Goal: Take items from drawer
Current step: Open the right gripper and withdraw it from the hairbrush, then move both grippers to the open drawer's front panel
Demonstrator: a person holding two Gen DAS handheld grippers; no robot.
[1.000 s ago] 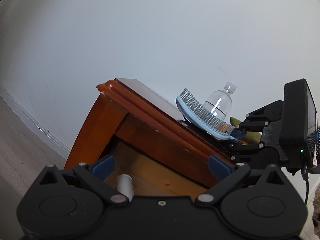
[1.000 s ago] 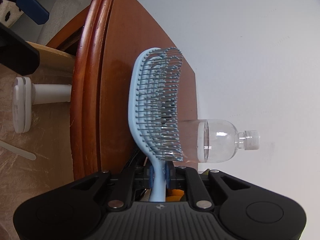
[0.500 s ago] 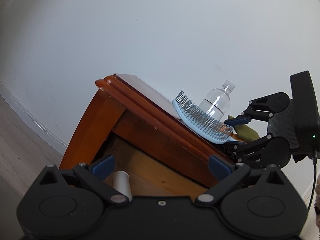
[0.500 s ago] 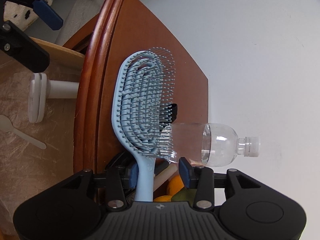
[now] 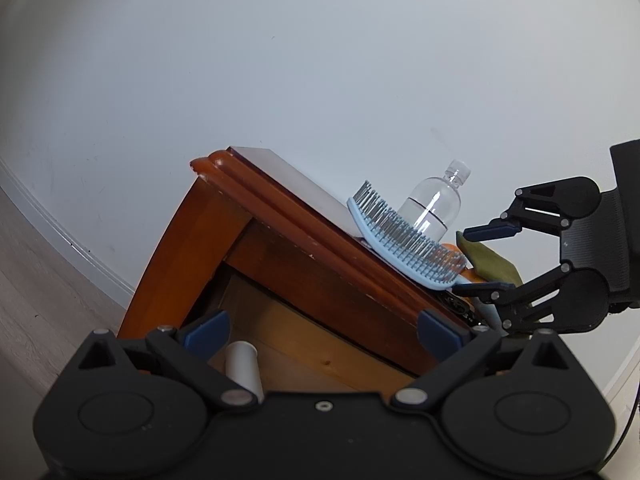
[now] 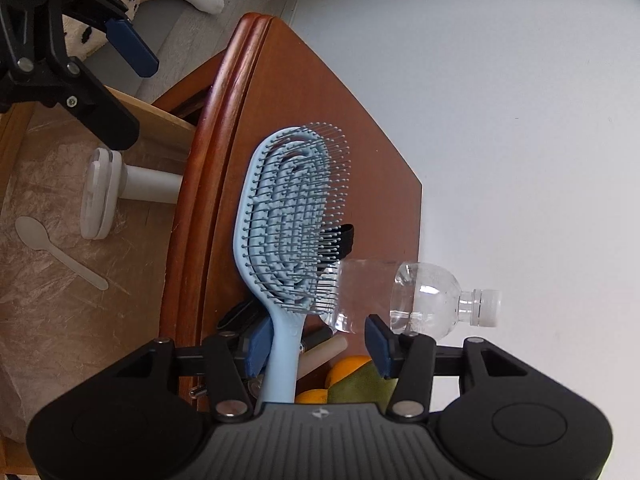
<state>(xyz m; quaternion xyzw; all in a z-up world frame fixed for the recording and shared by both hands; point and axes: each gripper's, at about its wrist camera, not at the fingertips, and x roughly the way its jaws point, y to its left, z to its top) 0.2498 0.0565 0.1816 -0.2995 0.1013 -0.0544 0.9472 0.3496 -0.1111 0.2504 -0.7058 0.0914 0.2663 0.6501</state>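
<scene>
Left wrist view: my left gripper (image 5: 322,330) is spread wide with nothing in it, over the open drawer (image 5: 320,354), where a white cylinder (image 5: 242,364) lies beside my left finger. On the tabletop (image 5: 280,196) above, the blue hairbrush (image 5: 404,246) rests bristles-up at the front edge, a clear bottle (image 5: 434,210) just behind it. My right gripper (image 5: 486,260) has let go since a second ago; then it pinched the handle, now it gapes clear of it. I judge the brush delivered. Right wrist view: right fingers apart and empty, straddling the brush handle (image 6: 284,354) without visible pressure. The drawer (image 6: 52,280) holds a white stand-like piece (image 6: 120,196) and a white spoon (image 6: 56,250) on its liner; those are left to fetch. Oranges (image 6: 348,368) and something green sit past the handle end, container unclear.
</scene>
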